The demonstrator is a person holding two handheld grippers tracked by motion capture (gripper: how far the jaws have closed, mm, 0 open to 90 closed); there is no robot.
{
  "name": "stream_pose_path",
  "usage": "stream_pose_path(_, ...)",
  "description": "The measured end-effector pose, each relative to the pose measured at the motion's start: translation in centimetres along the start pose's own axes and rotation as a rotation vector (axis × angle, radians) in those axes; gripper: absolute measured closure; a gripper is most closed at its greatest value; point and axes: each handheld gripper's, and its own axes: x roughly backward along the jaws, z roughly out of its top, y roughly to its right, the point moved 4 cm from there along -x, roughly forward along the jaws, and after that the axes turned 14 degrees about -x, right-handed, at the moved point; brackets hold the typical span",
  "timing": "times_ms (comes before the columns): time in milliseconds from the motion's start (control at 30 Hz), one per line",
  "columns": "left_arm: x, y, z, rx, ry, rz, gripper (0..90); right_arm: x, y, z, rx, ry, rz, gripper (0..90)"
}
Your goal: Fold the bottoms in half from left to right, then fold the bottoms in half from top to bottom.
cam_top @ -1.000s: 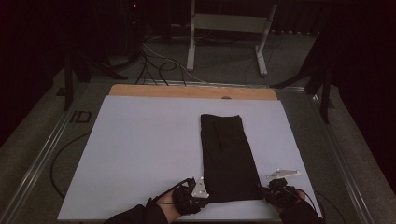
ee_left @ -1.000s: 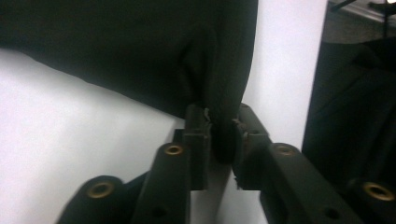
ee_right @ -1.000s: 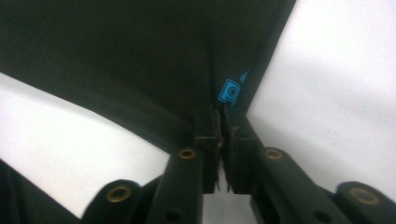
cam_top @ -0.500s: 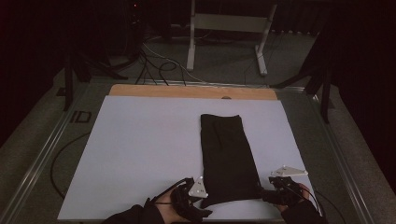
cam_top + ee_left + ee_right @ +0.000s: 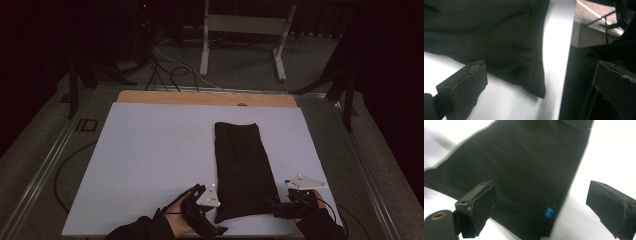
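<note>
The folded black cloth (image 5: pixel 244 172) lies flat on the white mat (image 5: pixel 150 160), reaching its near edge, where the left gripper (image 5: pixel 216 220) and right gripper (image 5: pixel 278 210), jaws just opened wide and empty, flank its near corners.

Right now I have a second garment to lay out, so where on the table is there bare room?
The widest free patch is the white sheet left of the folded black cloth, up to the wooden strip. A narrower band lies right of the cloth. The near edge is crowded: left gripper and right gripper, both open, flank the cloth's corners.
</note>
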Motion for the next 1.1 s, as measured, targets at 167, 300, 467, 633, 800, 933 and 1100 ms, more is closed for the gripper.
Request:
stream_pose_path(167, 0.9, -0.8, 0.2, 0.010, 0.027, 0.025, 0.0, 0.0, -0.3, 0.9, 0.024, 0.048, -0.009, 9.0)
stream_pose_path(300, 1.4, -1.6, 0.1, 0.019, 0.044, 0.048, 0.0, -0.3, -0.7, 1.5, 0.049, 0.067, -0.017, 9.0)
stream_pose_path(467, 2.0, -2.6, -0.2, 0.044, 0.070, 0.087, 0.0, -0.9, -0.6, 1.7, 0.057, 0.068, -0.024, 9.3)
stream_pose_path(633, 2.2, -3.3, -0.6, 0.061, 0.071, 0.108, 0.0, -1.1, -0.5, 1.5, 0.048, 0.063, -0.020, 9.6)
stream_pose_path(800, 2.4, -3.8, -0.7, 0.069, 0.071, 0.126, 0.0, -1.1, -0.5, 1.4, 0.056, 0.066, -0.023, 9.5)
stream_pose_path(933, 2.8, -4.3, -0.5, 0.076, 0.082, 0.141, 0.0, -1.0, -0.6, 1.5, 0.062, 0.066, -0.025, 9.5)
stream_pose_path(1100, 3.7, -4.8, 0.1, 0.077, 0.095, 0.150, 0.0, -0.5, -0.6, 1.9, 0.069, 0.078, -0.024, 9.5)
